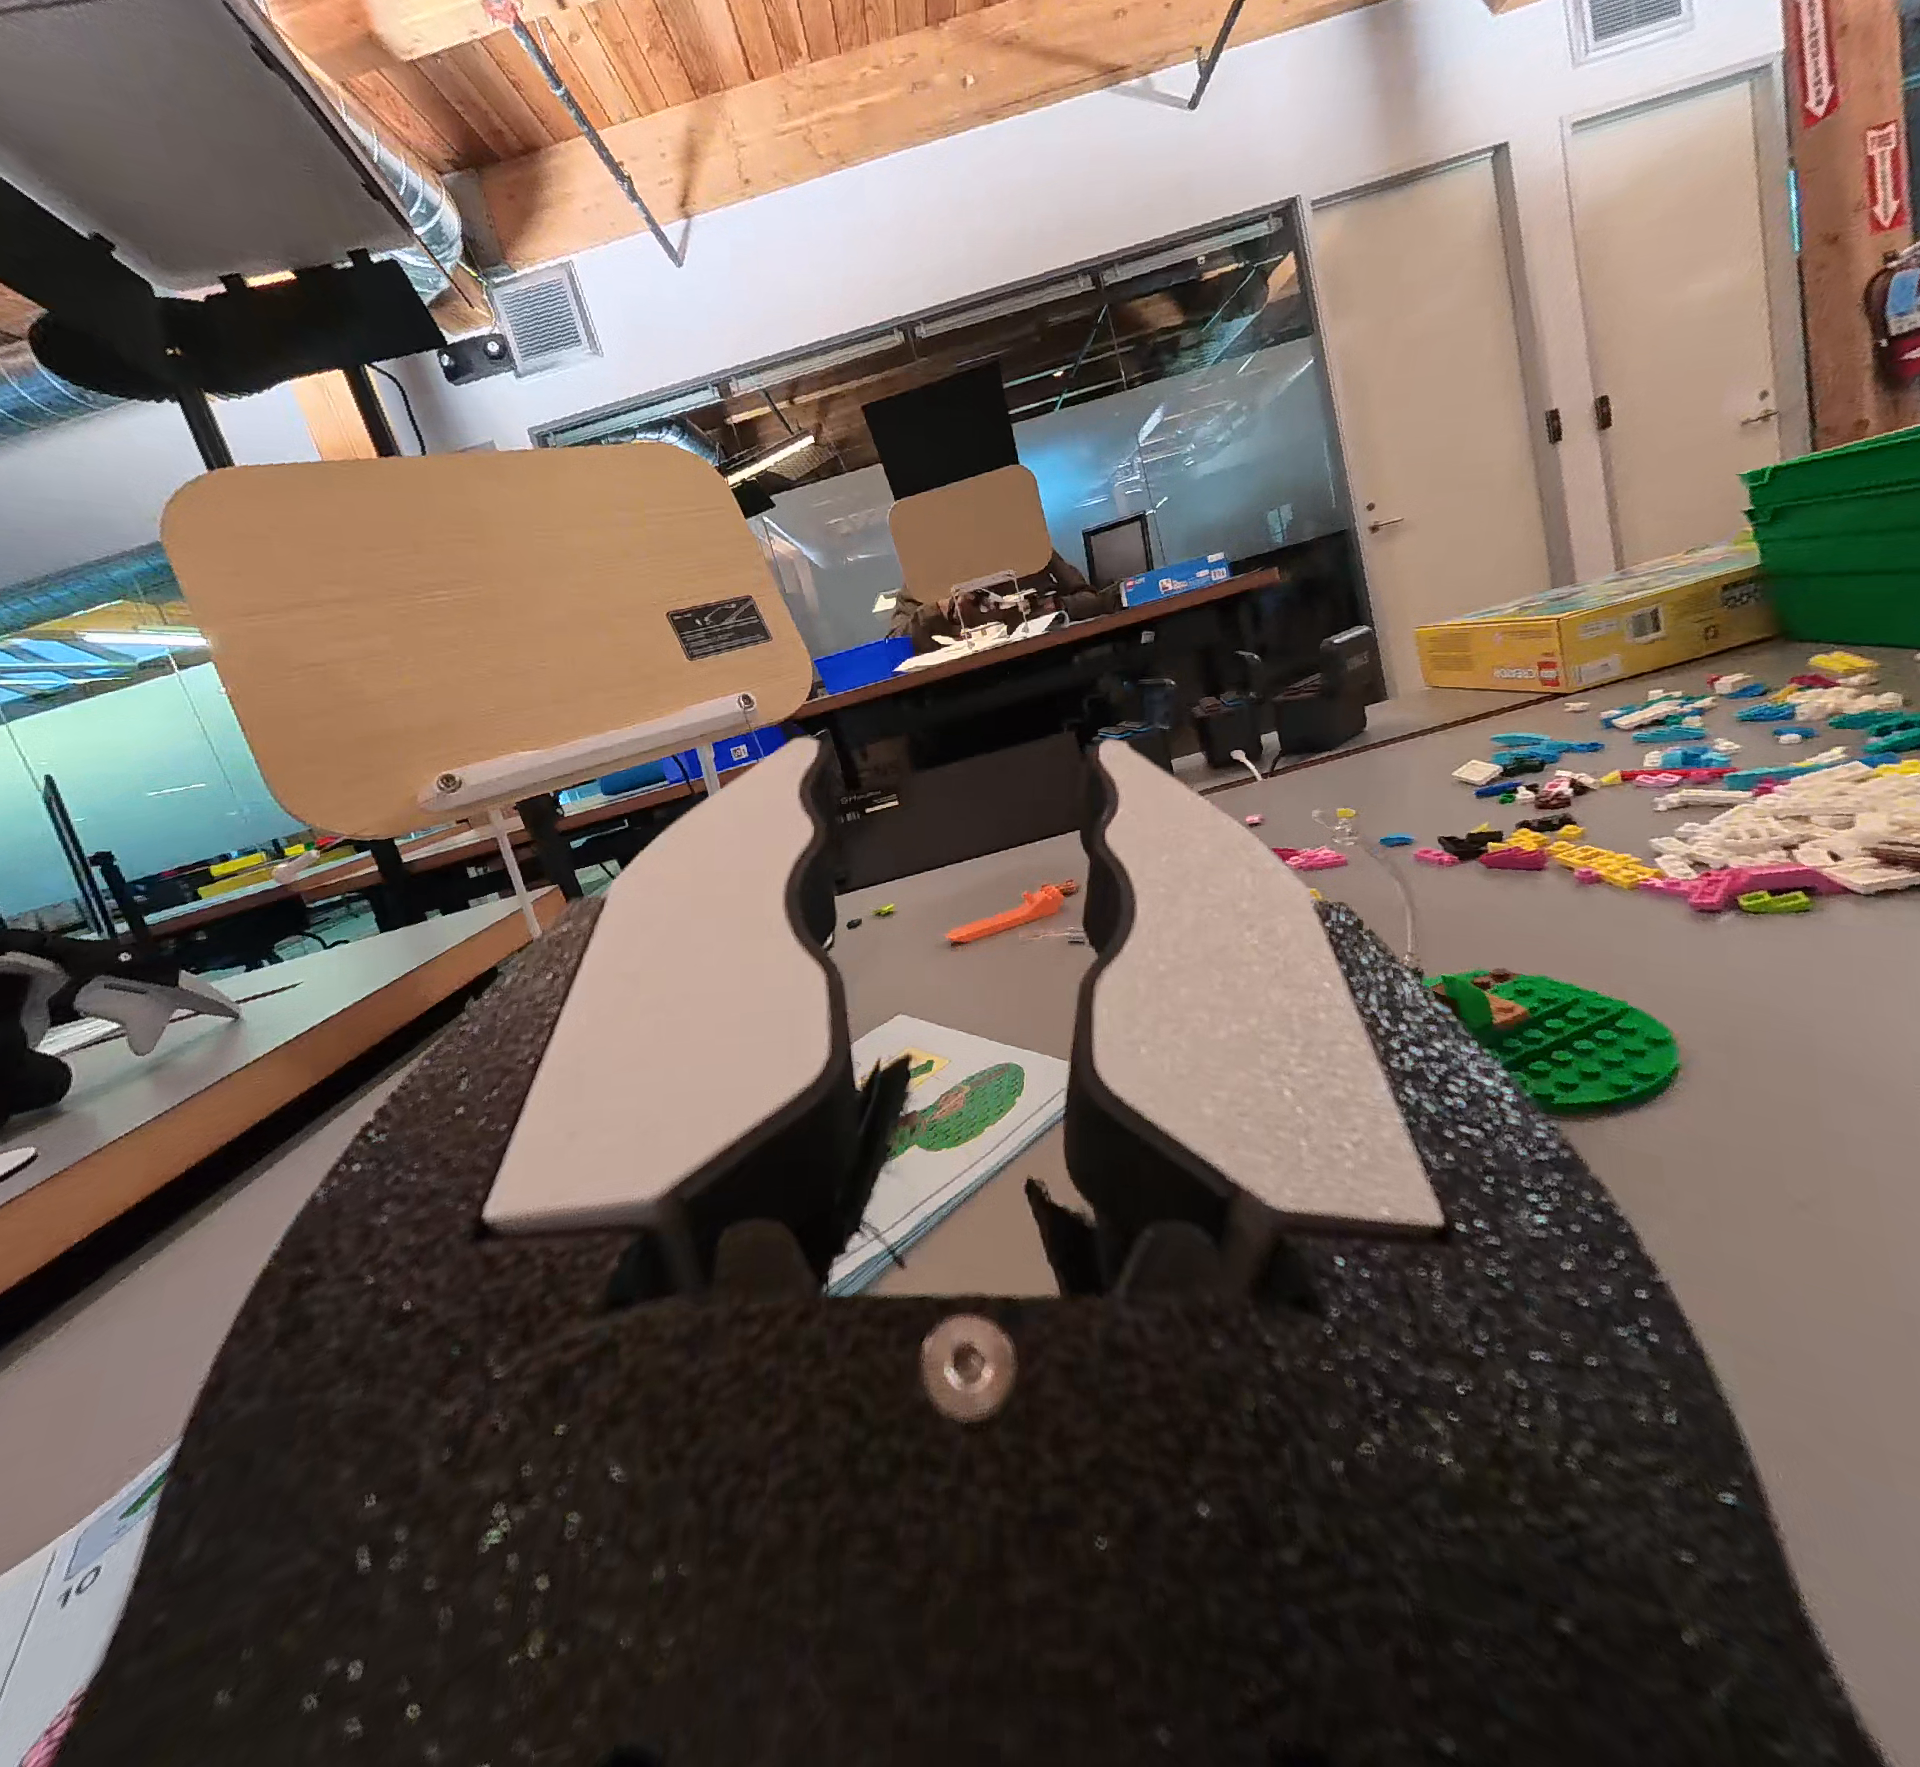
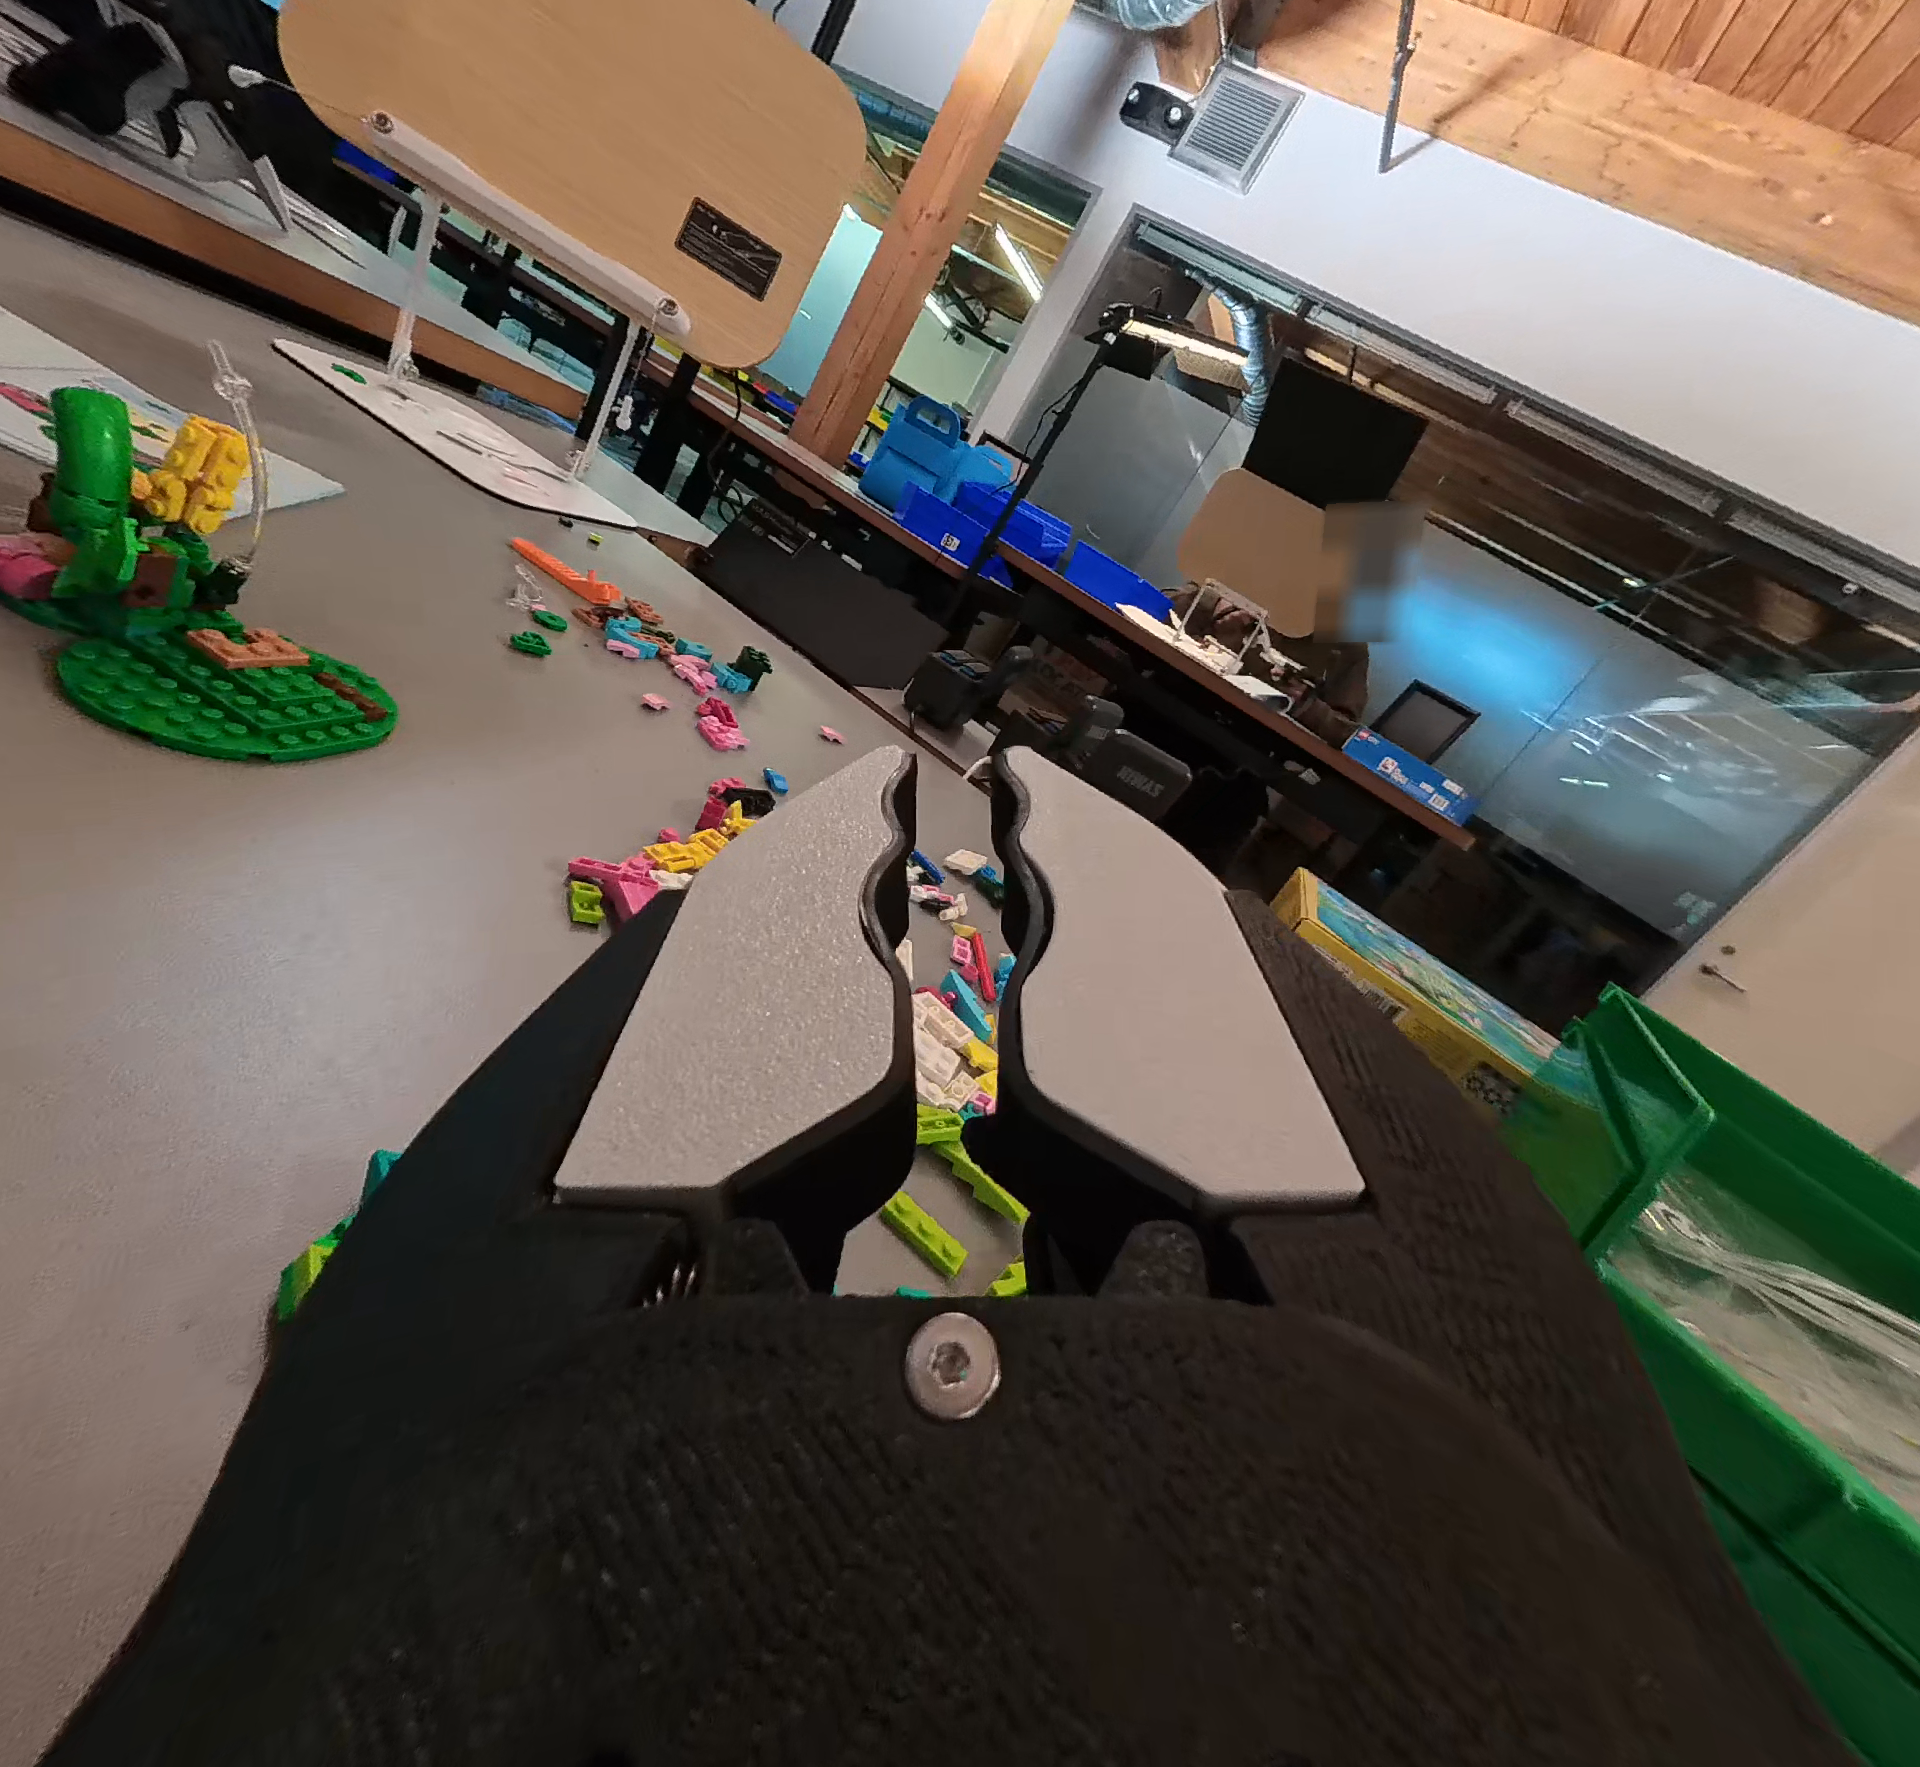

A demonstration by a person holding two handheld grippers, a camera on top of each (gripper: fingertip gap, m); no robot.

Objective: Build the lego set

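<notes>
Hovering, L gripper (image 1: 951,761): held above the grey table (image 1: 1299,1354), tilted up toward the room. Jaws stand wide apart, nothing btw the fingers (image 1: 717,969); pads touch nothing.
Under L gripper: an open instruction booklet (image 1: 966,1125) lies flat on the table, seen through the gap near the finger roots. It is the nearest thing, but apart from the fingers.
R gripper (image 2: 954,767): also above the table, rolled to one side. Only a narrow slot is left btw its fingers (image 2: 769,990); no brick in the slot, so it grips nothing.
Under R gripper: the pile of loose bricks (image 2: 956,1021), white, pink, yellow, lime and teal, seen through the slot and to its left. Contact w/ the pile: cannot tell.
Round green plate (image 2: 223,699): flat on the table, well apart from R gripper, w/ brown pieces on it and a green and yellow plant build (image 2: 104,512) standing upright at its far edge.
Orange tool (image 1: 1003,917): lies flat ahead of L gripper; in the left view its long axis runs low-left to high-right.
Green bins (image 2: 1714,1302): stacked just beside R gripper, on its right.
Wooden board on stand (image 1: 478,616): beyond L gripper, leaning back.
</notes>
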